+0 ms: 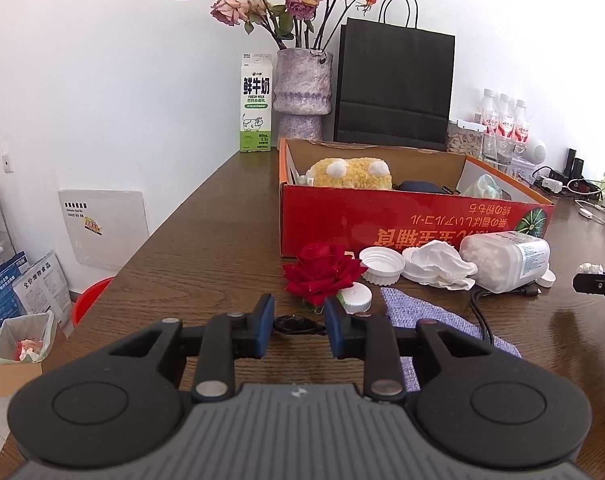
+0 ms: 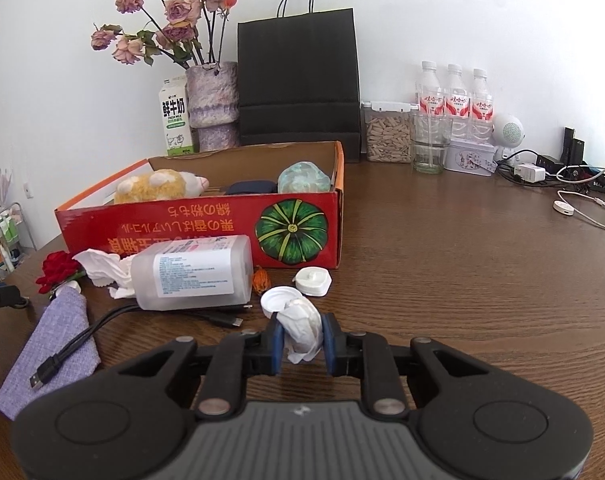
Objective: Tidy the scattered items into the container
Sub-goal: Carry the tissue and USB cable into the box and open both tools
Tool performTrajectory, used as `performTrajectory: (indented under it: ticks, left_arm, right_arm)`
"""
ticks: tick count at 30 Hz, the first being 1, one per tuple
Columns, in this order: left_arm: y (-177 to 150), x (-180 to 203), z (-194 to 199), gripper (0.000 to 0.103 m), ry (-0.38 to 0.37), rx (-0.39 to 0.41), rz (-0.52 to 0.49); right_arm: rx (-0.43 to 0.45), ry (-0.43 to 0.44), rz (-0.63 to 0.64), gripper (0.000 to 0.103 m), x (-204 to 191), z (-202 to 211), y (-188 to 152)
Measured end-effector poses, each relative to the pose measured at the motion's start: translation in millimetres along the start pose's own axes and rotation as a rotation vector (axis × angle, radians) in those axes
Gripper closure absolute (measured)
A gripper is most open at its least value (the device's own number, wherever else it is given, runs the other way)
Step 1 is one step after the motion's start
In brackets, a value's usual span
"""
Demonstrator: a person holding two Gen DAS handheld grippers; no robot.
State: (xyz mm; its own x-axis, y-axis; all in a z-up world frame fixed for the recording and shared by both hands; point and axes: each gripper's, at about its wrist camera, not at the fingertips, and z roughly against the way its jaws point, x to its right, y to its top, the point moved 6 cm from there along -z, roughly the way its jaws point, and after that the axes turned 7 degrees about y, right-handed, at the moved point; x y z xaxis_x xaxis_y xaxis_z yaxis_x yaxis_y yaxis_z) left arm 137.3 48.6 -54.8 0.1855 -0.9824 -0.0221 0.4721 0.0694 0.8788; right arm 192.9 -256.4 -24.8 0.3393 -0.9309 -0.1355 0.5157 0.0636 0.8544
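The crumpled white tissue wad (image 2: pixel 301 330) sits on the brown wood-grain table (image 2: pixel 462 280), just in front of a white round plastic lid (image 2: pixel 276 300) and well short of the table's far edge. It is judged very light, soft and compressible; it should deform under the pads and not slip, and nothing in it looks breakable. Take hold across its thickest middle so that loose corners do not tear away.

The right gripper (image 2: pixel 301 340) has its blue-padded jaws drawn close, with both pads pressing the sides of the tissue wad: it is clamped on it.

The left gripper (image 1: pixel 297 326) stands near the table's left edge. A small black ring-like item (image 1: pixel 296 325), possibly a hair tie, lies between its pads; they stand close against its ends, but whether they press on it cannot be told. This item is judged light and pliable; grip it across its full width.

The open red cardboard box (image 2: pixel 206 226) with a green pumpkin print stands toward the back of the table and already holds a yellow plush toy (image 2: pixel 158 186). In front of it lie a red fabric rose (image 1: pixel 322 270), a translucent plastic jar (image 2: pixel 194 272) on its side, a black cable (image 2: pixel 102 324) and a lilac woven cloth pouch (image 2: pixel 50 352).
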Motion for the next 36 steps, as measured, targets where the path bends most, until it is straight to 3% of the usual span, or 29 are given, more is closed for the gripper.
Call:
performTrajectory:
  ticks: [18,28,36]
  left_arm:
    - [24,2,17,0.076,-0.017,0.085,0.016]
    - [79,29,21,0.076,-0.078,0.217,0.020]
    - [121,66,-7,0.076,-0.143,0.263,0.049]
  right_arm:
    - [0.046,0.023,0.024,0.084,-12,5,8]
    - [0.156,0.095,0.068,0.084,-42,5,59]
    - [0.220,0.114,0.097,0.084,-62,-26,111]
